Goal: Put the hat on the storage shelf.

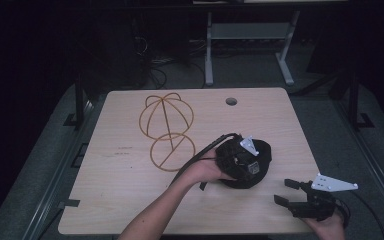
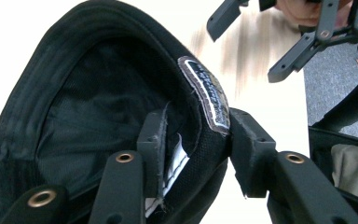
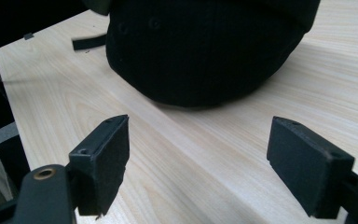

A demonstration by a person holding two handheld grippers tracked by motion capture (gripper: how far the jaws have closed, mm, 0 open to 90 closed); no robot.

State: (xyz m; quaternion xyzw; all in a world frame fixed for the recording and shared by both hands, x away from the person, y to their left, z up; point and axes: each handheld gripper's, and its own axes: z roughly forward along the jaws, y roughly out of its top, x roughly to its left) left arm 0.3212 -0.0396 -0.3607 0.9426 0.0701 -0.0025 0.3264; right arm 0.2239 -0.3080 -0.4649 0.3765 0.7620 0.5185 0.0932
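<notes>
Black cap point(image 1: 245, 165) is gripped at its rim by left gripper point(image 1: 240, 159); right gripper point(image 1: 294, 195), fingers spread wide & empty, sits near, cap directly ahead.

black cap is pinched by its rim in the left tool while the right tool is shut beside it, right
Not quite. The left tool does pinch the black cap by its rim, but the right tool is open, its jaws spread wide, as the right gripper view shows.

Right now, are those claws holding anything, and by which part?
The left claw grips the black cap by its rim, one jaw inside against the sweatband, one outside beside the sewn label. The right claw is open and holds nothing.
</notes>
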